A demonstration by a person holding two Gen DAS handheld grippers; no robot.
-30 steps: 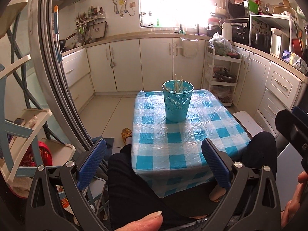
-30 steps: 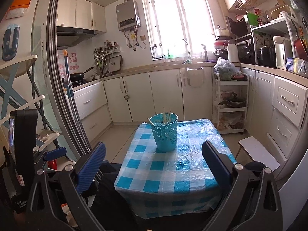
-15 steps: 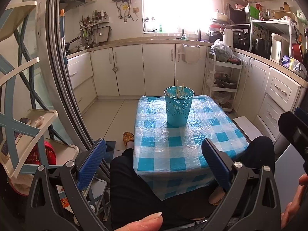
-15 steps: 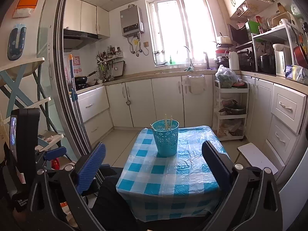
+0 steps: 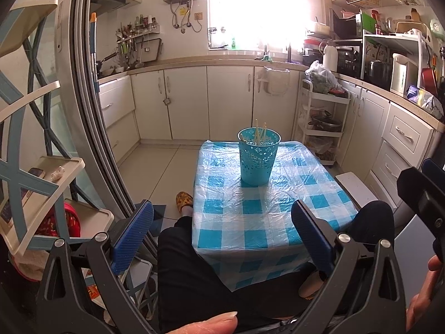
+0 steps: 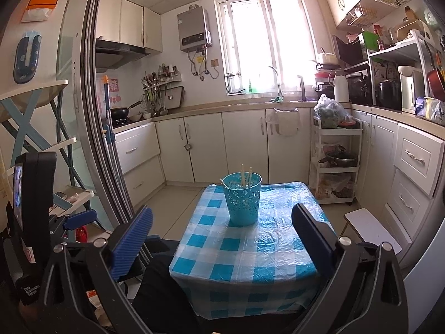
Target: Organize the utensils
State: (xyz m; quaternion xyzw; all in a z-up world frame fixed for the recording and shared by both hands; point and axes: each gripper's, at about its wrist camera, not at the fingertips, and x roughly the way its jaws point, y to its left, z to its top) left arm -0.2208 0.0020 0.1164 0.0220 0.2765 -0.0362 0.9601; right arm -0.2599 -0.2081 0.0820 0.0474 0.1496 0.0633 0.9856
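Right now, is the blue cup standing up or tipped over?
Standing up. The blue cup rests flat on the checked tablecloth, rim level, with thin sticks poking out the top.

Two wrist fisheye views, both facing the kitchen window across a small table.

The left wrist camera looks forward and somewhat downward from above the seated person's lap, near the table covered in a blue-and-white checked plastic cloth [image 5: 267, 217]. The right wrist camera sits lower and more level, taking in the ceiling, a little farther back. Both share the turquoise perforated plastic cup holding pale sticks [image 5: 259, 159] [image 6: 242, 199], the white cabinets and the white wheeled rack.
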